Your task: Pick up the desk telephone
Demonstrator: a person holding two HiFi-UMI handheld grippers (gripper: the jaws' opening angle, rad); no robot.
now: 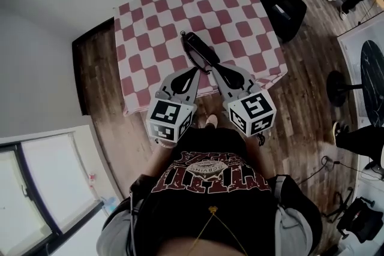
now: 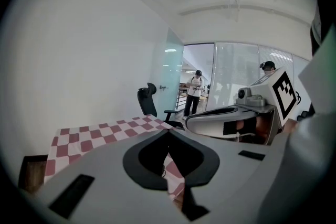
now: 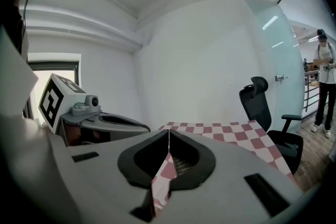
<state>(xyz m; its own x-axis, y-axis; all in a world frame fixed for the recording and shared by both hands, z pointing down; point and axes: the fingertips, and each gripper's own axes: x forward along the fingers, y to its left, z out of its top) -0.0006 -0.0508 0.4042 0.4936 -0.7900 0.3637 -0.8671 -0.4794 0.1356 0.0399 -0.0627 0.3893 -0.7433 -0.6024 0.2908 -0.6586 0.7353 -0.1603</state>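
Telephone (image 1: 200, 48) lies near clenched, empty left gripper (image 1: 196, 71) and right gripper (image 1: 214, 65); shirt print (image 1: 207, 174) illegible.

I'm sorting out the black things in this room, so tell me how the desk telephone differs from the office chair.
The desk telephone lies flat on the checkered tablecloth, while the office chair stands on the wooden floor past the table's far corner. The desk telephone is slim and elongated; the office chair is bulky, with armrests and a tall back. Both are black.
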